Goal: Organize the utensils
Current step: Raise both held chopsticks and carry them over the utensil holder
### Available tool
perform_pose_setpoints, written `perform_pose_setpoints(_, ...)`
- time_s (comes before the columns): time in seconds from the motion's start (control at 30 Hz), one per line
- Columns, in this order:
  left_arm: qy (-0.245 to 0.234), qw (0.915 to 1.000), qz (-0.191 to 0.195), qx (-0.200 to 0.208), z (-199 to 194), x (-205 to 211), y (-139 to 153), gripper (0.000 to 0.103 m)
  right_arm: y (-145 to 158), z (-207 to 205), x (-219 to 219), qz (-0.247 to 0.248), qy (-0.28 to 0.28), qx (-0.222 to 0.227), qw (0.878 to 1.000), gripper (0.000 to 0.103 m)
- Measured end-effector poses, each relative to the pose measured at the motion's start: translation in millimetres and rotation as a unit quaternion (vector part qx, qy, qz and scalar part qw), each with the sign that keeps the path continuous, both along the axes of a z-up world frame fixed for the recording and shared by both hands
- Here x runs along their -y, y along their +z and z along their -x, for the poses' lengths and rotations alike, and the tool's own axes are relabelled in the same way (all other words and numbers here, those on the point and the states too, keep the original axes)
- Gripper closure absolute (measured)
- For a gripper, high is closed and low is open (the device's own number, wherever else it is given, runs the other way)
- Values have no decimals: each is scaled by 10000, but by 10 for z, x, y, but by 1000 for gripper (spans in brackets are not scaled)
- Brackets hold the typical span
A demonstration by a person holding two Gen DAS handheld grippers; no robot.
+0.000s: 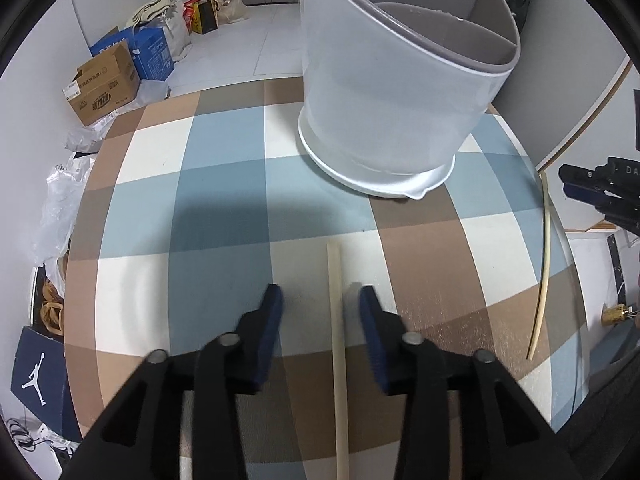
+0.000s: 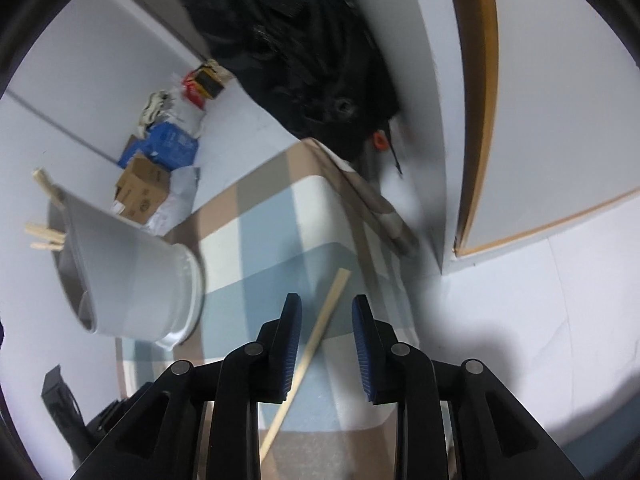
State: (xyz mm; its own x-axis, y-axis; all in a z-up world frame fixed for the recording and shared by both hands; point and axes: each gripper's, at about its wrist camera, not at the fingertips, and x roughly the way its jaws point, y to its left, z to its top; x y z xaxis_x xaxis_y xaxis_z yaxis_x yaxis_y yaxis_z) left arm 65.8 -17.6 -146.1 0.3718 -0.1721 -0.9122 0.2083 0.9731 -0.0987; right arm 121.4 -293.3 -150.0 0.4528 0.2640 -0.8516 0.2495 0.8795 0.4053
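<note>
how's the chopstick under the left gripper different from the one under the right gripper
The left gripper's chopstick lies mid-table on the checked cloth; the right gripper's chopstick lies near the table's edge. The first runs straight along the left gripper and nearer one finger; the second crosses the right gripper on a slant. Both are pale wood, flat on the cloth, between open jaws, ungripped.

Two loose chopsticks [image 1: 336, 360] [image 1: 543, 264] are counted on the checked tablecloth [image 1: 224, 200], one white utensil holder [image 1: 384, 92] with about three more sticks [image 2: 46, 236], and two grippers [image 1: 320, 300] [image 2: 326, 308].
</note>
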Motion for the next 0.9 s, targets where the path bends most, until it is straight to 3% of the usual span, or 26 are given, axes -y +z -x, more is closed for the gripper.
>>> perform_pose_setpoints(0.17,-47,9997,-180,186,23,-12,-10,61,-158,-125,46,-60,-131,-166,9998,75)
perform_pose_setpoints(0.33,-25,9996,-102,251,-2,-38,-8,63,-276,-238,112,-303,-256,-239,9989,76)
perform_pose_setpoints(0.37,-31,9995,-108,287,-10,-41,-7,67,-287,-247,111,-331,-260,-252,9988,80)
perform_pose_setpoints(0.43,-31,9995,-62,319,-20,-33,4,90,-311,-257,101,-377,-234,-280,9986,87)
perform_pose_setpoints(0.53,72,9995,163,258,-73,-97,0,100,-270,-262,73,-297,-161,-190,9992,95)
perform_pose_setpoints(0.67,350,9977,510,269,-96,-182,35,101,-187,-229,91,-339,-186,-2,9993,99)
perform_pose_setpoints(0.9,554,9898,834,1014,66,-299,414,101,-11,-122,51,-469,-116,368,9982,99)
